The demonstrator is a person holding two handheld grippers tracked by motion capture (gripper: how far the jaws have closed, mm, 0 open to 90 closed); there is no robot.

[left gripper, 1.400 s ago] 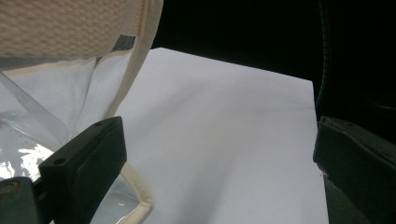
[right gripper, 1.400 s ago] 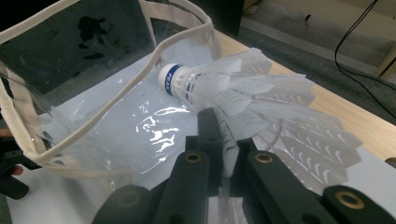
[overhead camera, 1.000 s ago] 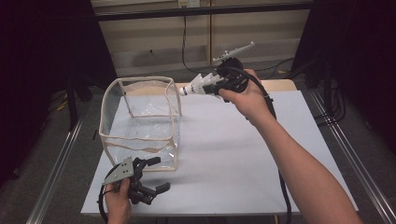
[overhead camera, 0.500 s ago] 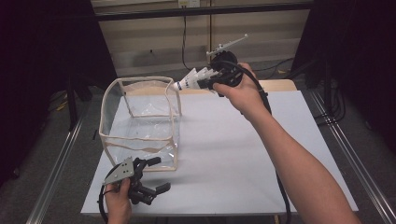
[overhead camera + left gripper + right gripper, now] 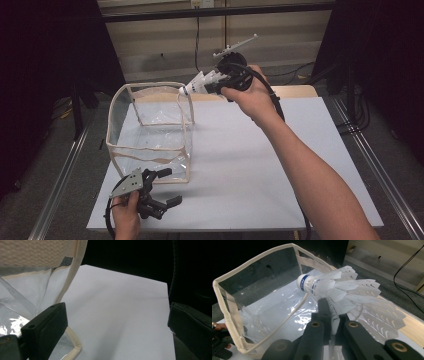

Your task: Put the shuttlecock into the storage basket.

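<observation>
The right hand-held gripper [image 5: 212, 86] is clamped on the feather skirt of a shuttlecock [image 5: 342, 287], cork pointing at the open top of a clear bag [image 5: 150, 132] on the white counter [image 5: 280, 165]. To drop it cleanly, I'd bring the cork past the near-right rim before releasing. The left hand-held gripper [image 5: 167, 187] rests open, just beside the bag's front corner. The counter's right half offers open room.
</observation>
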